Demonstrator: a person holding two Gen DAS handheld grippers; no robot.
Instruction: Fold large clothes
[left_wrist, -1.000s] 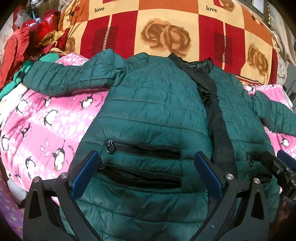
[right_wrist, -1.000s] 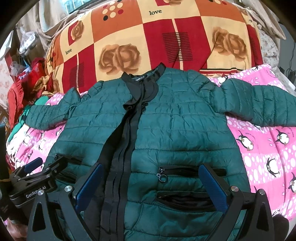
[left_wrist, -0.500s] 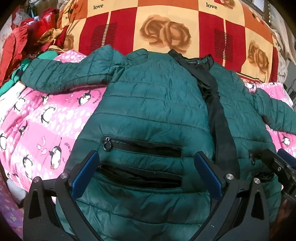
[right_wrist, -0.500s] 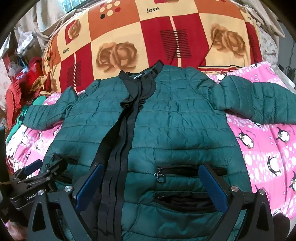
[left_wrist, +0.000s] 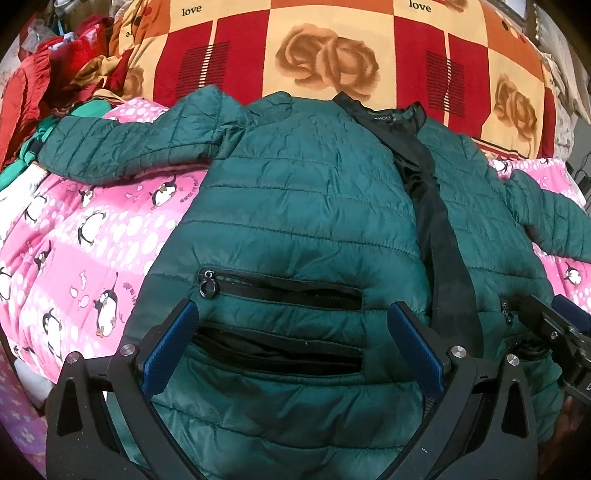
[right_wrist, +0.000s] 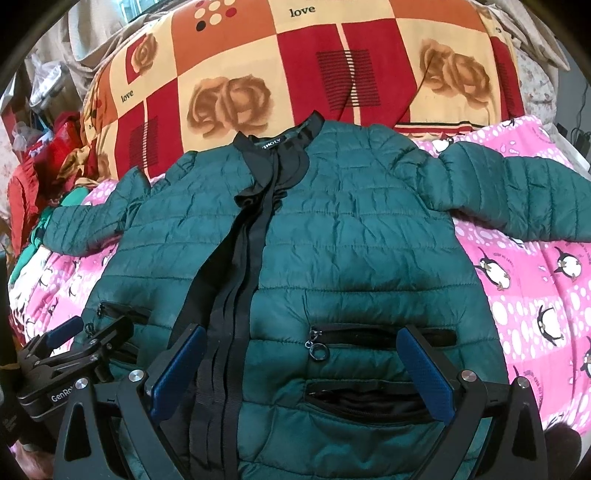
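A dark green quilted jacket lies face up on a pink penguin blanket, sleeves spread to both sides, black zipper band down its front. It also shows in the right wrist view. My left gripper is open and empty, hovering over the jacket's left pocket zippers near the hem. My right gripper is open and empty over the right pocket. The left gripper shows in the right wrist view; the right gripper shows at the left wrist view's edge.
A red, orange and cream checked quilt with rose prints rises behind the jacket's collar. Red and green clothes are piled at the far left. The pink blanket also shows to the right.
Both grippers have moved slightly forward and lower over the jacket's hem; the jacket fills more of each view. Jaws stay open. The jacket has not moved.
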